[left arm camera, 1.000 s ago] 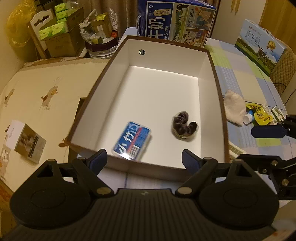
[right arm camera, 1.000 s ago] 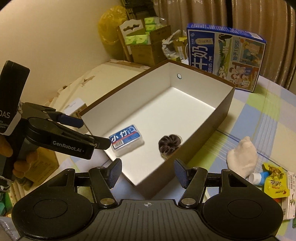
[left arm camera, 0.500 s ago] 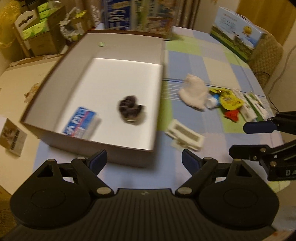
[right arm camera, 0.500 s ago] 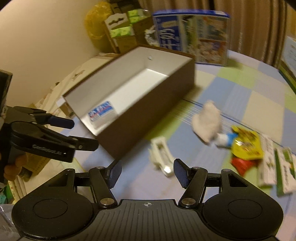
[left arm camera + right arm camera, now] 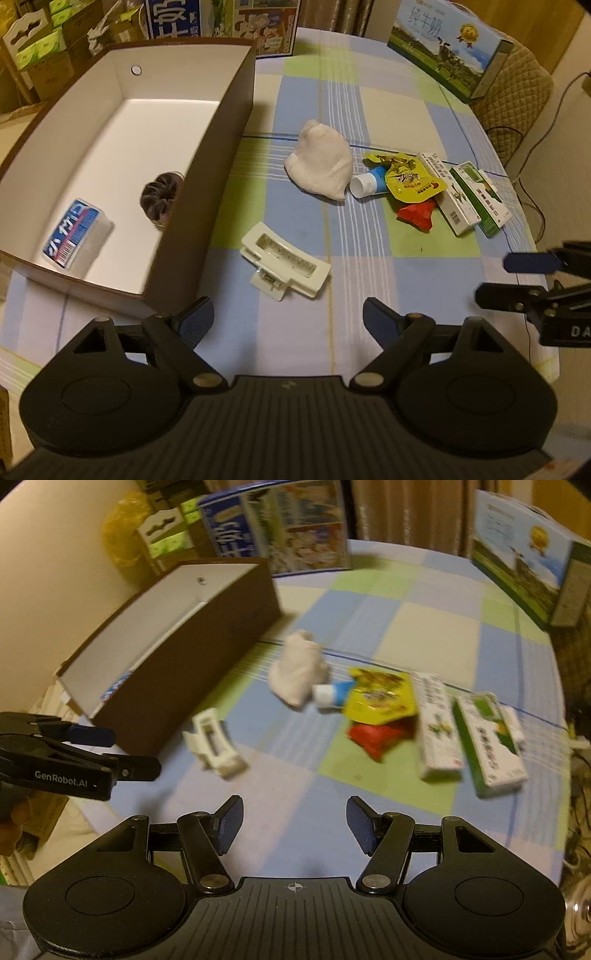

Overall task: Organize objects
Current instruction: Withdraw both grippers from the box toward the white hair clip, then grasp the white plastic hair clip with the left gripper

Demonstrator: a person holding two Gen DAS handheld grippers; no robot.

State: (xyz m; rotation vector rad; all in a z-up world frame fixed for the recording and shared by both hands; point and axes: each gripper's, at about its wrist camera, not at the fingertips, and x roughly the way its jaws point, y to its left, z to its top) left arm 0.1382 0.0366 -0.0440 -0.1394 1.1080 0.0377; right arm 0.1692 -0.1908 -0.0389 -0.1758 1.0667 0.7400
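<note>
both grippers just swung off the box point(image 5: 229, 122) toward the white hair clip point(image 5: 284, 264) on the bench, jaws open and empty, likely next pick

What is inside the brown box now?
Inside the box lie a blue tissue pack and a dark scrunchie. The near wall hides part of the scrunchie and floor.

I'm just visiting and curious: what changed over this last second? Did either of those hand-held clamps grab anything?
No grab. Both the left gripper and the right gripper swung rightward, away from the brown cardboard box with white inside toward the loose items by the white plastic hair clip. Both are open and empty as before. The blue tissue pack and dark scrunchie stayed in the box.
</note>
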